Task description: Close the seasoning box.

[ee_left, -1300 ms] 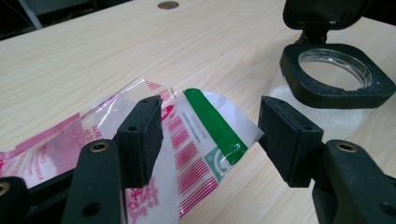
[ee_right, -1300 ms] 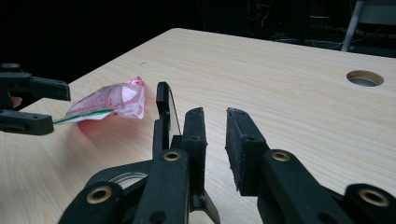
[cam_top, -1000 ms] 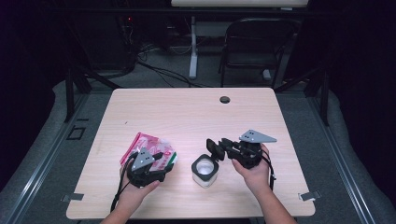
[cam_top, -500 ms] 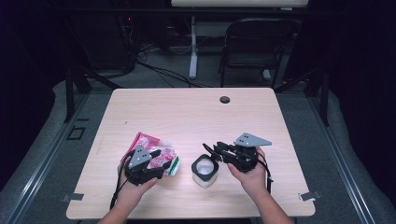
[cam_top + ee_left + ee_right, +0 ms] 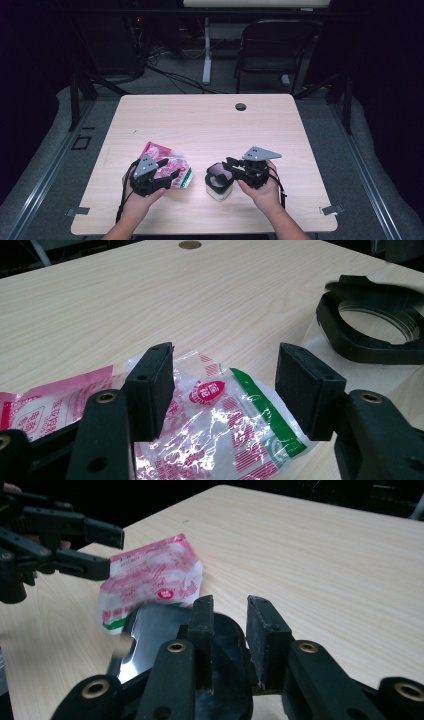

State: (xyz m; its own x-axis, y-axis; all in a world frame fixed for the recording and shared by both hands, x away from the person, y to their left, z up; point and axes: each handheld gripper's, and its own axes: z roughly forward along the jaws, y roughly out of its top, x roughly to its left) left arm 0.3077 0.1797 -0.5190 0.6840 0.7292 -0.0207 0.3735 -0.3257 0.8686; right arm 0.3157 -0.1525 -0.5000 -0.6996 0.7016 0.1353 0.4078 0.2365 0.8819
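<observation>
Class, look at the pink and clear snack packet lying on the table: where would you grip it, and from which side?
Grip the snack packet at its green-striped sealed edge, probably coming in low from the container side. The packet lies flat and crinkled, so its face offers no purchase, while that thin edge lifts slightly off the table and sits between the open left gripper fingers.

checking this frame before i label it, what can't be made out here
- Jar contents: high view too small; left gripper view has its rim cut by the edge and blurred.
- Whether the right gripper pinches the jar's black lid: its own jaws hide the contact.
- Print on the snack packet: glare, too small to read.
- Left gripper: open above the packet; contact unclear.
</observation>
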